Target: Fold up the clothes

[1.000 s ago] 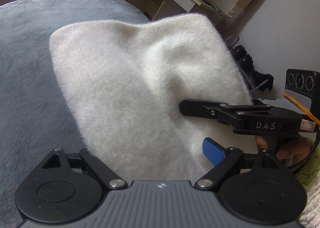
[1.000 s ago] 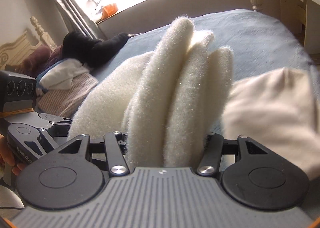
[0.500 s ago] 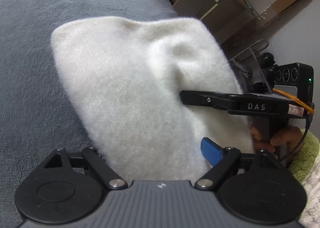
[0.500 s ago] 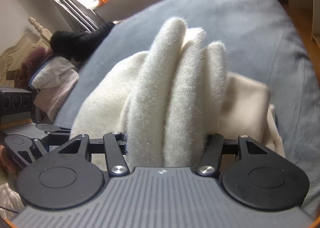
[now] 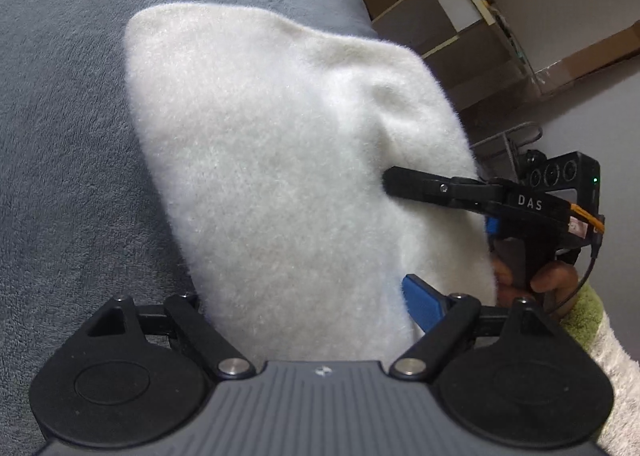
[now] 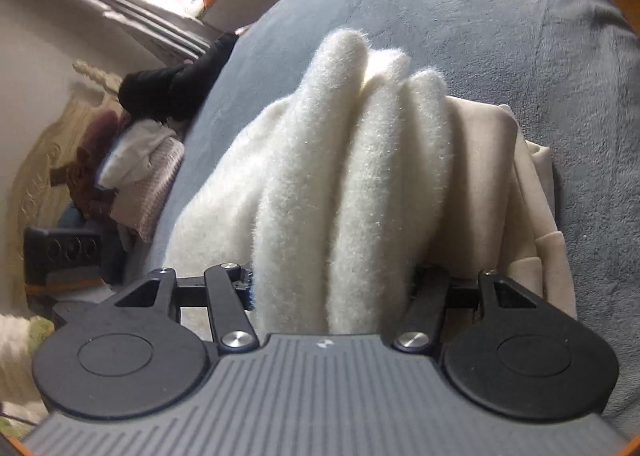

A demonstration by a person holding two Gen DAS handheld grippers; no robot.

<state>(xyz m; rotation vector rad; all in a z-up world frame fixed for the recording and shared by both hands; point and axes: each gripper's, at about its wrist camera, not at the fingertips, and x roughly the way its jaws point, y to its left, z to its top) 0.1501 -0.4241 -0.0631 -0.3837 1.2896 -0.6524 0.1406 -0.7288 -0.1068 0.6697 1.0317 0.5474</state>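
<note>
A white fluffy garment (image 5: pixel 280 160) hangs folded over the grey-blue bed cover (image 5: pixel 60 136). My left gripper (image 5: pixel 308 296) is shut on its near edge; one blue pad (image 5: pixel 424 304) presses the fabric and the other finger is hidden behind it. My right gripper (image 5: pixel 400 184) comes in from the right, held by a hand (image 5: pixel 552 276), its black finger lying on the garment. In the right wrist view the right gripper (image 6: pixel 332 280) is shut on several bunched thick folds of the white garment (image 6: pixel 352 160). These folds rest on a beige folded garment (image 6: pixel 508 184).
A pile of mixed clothes (image 6: pixel 136 176) and a black garment (image 6: pixel 168 92) lie at the head of the bed, by the window. The bed cover (image 6: pixel 480 16) stretches beyond the garments. Wooden shelves (image 5: pixel 440 16) and a cardboard box (image 5: pixel 580 60) stand past the bed's edge.
Both grippers have come down toward the bed with the white garment still held. The views have tilted downward, and the folds now sit on the beige garment.
</note>
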